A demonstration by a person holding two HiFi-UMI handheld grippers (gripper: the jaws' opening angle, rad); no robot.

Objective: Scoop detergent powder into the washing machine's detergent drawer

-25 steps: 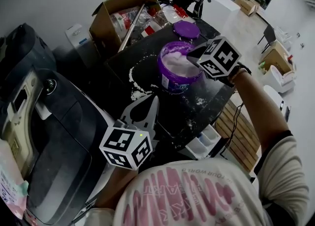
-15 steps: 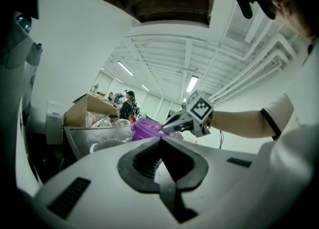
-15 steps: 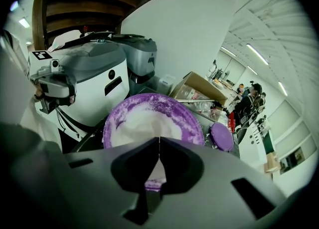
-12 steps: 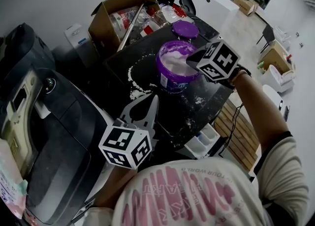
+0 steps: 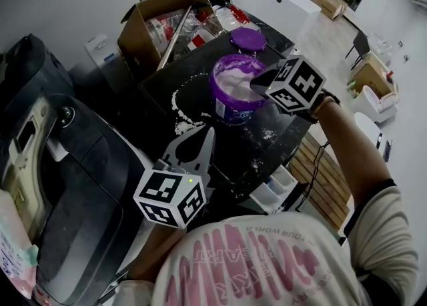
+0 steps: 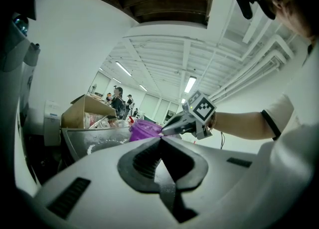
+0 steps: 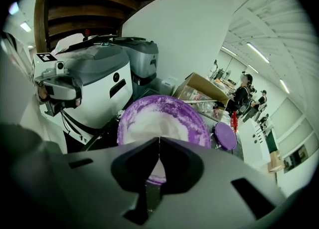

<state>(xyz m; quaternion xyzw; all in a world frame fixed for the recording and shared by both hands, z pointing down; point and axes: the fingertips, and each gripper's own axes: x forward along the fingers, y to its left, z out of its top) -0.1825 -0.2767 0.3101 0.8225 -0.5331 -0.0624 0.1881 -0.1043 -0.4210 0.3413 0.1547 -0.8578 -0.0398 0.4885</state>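
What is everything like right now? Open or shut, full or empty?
Tub: open, lid off, white powder inside.
Lid: off, lying flat on the table beside the tub.
Box: open, stuffed with things.
Table: dusted with spilled powder.
Left gripper: shut, nothing in it.
Right gripper: shut, aimed at the tub.

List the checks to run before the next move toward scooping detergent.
1. The lid is off the purple tub: ok.
2. The tub holds powder: ok.
3. The right gripper is above the tub: ok, jaws shut.
4. It holds something: cannot tell.
5. The left gripper is clear of the tub: ok, shut, empty.
6. The table is clean: not ok, spilled powder.
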